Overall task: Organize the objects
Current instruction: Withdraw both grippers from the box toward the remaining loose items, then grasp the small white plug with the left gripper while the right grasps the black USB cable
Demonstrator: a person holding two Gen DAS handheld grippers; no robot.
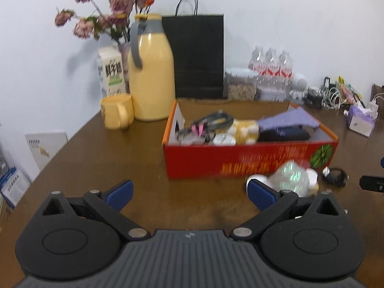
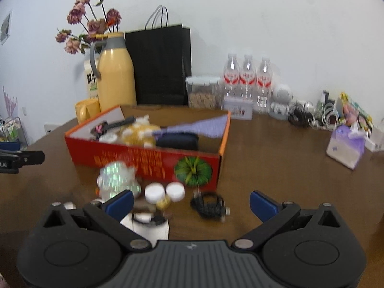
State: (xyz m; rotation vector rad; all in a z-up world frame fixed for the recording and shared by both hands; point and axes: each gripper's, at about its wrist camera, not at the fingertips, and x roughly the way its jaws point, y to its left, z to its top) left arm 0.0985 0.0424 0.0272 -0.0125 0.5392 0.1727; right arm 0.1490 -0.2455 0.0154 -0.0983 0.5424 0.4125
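Observation:
A red cardboard box (image 1: pixel 240 160) (image 2: pixel 144 158) stands on the brown table, holding a yellow-white cloth (image 1: pixel 244 130), a purple cloth (image 1: pixel 288 120), a dark case (image 2: pixel 177 141), a strap and small jars. In front of it lie a shiny crinkled bag (image 2: pixel 117 180) (image 1: pixel 290 177), two white jar lids (image 2: pixel 165 192), a coiled black cable (image 2: pixel 211 205) and a white card (image 2: pixel 151 230). My left gripper (image 1: pixel 189 194) is open and empty, left of the bag. My right gripper (image 2: pixel 190 201) is open and empty, above the lids and cable.
At the back stand a yellow thermos (image 1: pixel 151 72), yellow mug (image 1: pixel 117 112), milk carton (image 1: pixel 111 72), flowers (image 1: pixel 108 14), black paper bag (image 1: pixel 196 55), a food jar (image 2: pixel 204 92), three water bottles (image 2: pixel 247 79), tangled cables (image 2: pixel 312 115) and a tissue pack (image 2: pixel 345 146).

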